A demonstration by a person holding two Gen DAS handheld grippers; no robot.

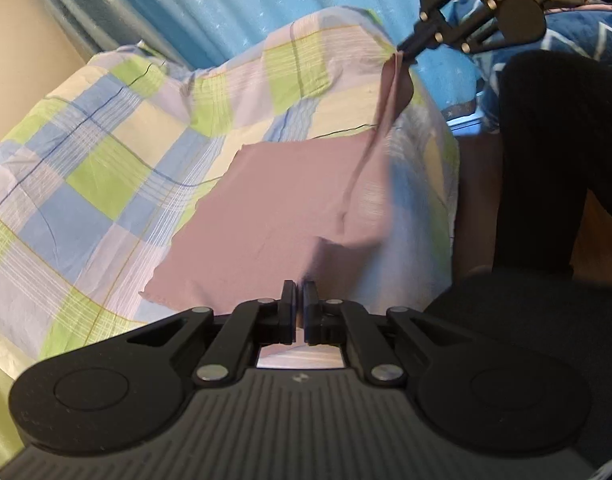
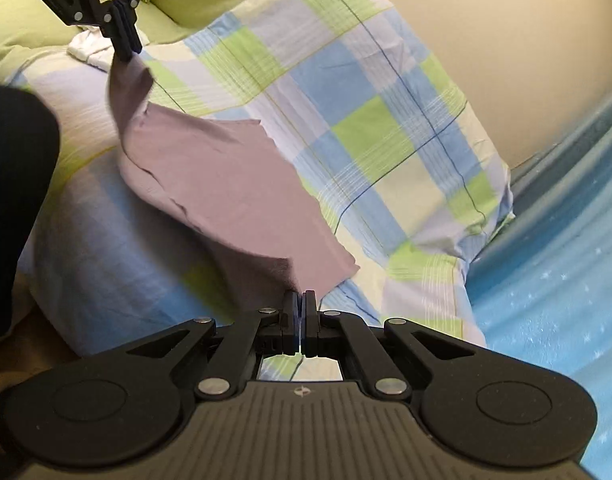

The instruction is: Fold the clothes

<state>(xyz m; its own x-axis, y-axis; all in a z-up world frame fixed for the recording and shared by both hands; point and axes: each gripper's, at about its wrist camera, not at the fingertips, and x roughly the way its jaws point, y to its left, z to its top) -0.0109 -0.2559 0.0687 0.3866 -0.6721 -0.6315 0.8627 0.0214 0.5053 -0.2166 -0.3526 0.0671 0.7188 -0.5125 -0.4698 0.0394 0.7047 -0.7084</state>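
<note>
A mauve cloth (image 1: 273, 208) lies partly spread on a checked quilt (image 1: 105, 152), with its near edge lifted. My left gripper (image 1: 299, 286) is shut on one corner of it. The right gripper (image 1: 404, 54) shows at the upper right of the left wrist view, shut on the other corner, which hangs in a pinched fold. In the right wrist view the mauve cloth (image 2: 225, 184) stretches from my right gripper (image 2: 301, 294) up to the left gripper (image 2: 125, 54) at the top left. The cloth sags between the two held corners.
The checked quilt (image 2: 386, 120) covers a bed. A blue starred curtain (image 1: 233, 4) hangs behind it, beside a beige wall (image 2: 506, 40). A person's dark-clothed leg (image 1: 546, 160) stands close at the bed's side. Green bedding (image 2: 25, 20) and a white cloth (image 2: 89, 50) lie farther back.
</note>
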